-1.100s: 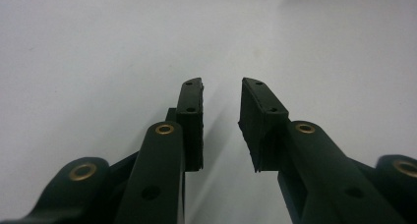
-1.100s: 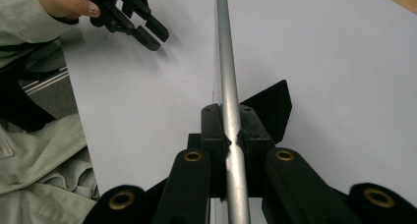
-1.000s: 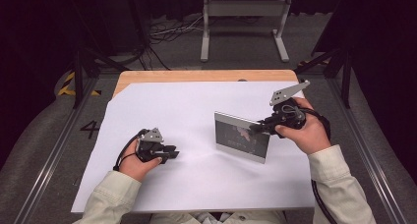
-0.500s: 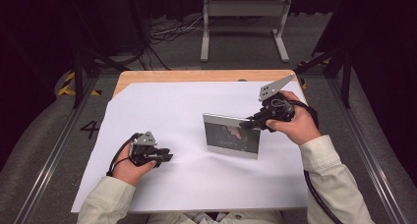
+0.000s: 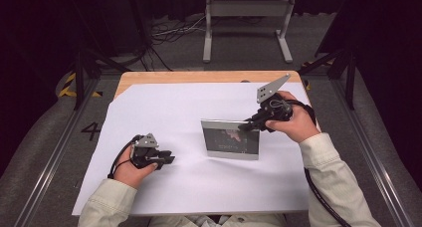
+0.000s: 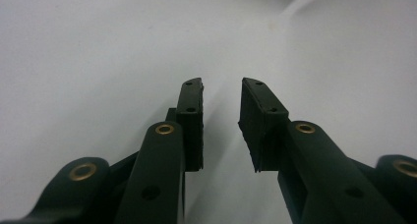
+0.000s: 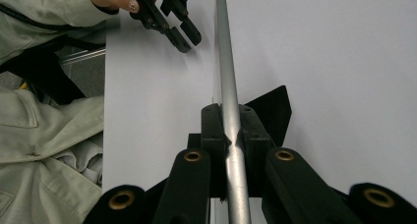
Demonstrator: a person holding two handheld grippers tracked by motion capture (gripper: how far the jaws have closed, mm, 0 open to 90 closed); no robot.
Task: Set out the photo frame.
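Right gripper (image 7: 231,130) clenches the frame's (image 5: 230,145) top edge (left gripper (image 6: 221,121) released, apart)

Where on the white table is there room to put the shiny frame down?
The white sheet is bare behind the left gripper, at the far left. Another bare strip runs along the near edge, between the sleeves. It is crowded where the right gripper holds the frame.

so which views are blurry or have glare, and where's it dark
High view: dark surroundings, evenly lit white table sheet, reflections on the silver-framed picture frame. Left gripper view: near black jaws soft. Right gripper view: the frame's metal edge shows a glare streak; the near part blurs.
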